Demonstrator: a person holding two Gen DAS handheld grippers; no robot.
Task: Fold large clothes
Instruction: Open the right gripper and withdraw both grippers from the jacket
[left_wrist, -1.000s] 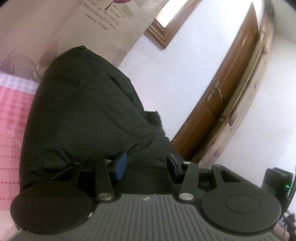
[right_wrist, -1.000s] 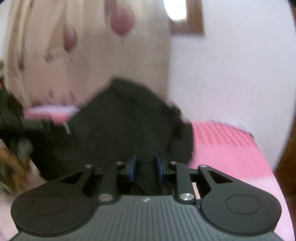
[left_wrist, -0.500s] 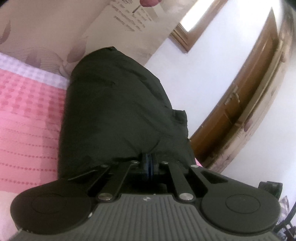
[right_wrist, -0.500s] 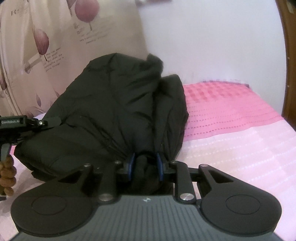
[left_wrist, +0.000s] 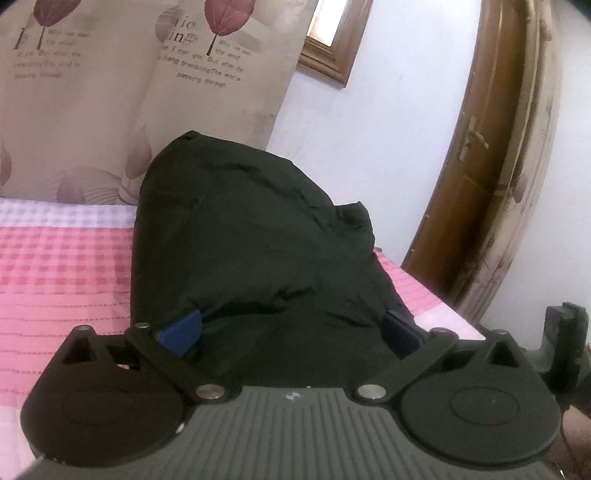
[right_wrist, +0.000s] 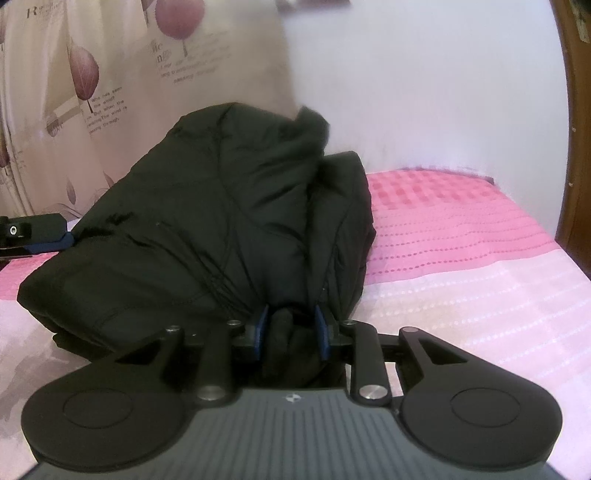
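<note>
A bulky black padded jacket lies heaped on a pink bed cover. My left gripper sits against its near edge. Its jaws are opening and stand spread wide, with the jacket's bulk between the blue pads but not clamped. In the right wrist view the jacket slopes up to the left. My right gripper is shut on a bunched fold at the near hem, and its jaws are opening slightly. The left gripper's fingers show at the jacket's far left side.
A leaf-print curtain hangs behind the bed and a wooden door stands at the right. White wall backs the bed cover. A dark device and part of a hand sit at the right edge.
The left gripper closed on the jacket's edge, then let go and spread wide, lifting and rolling a little. The right gripper stays clamped on its fold and has sunk slightly.
</note>
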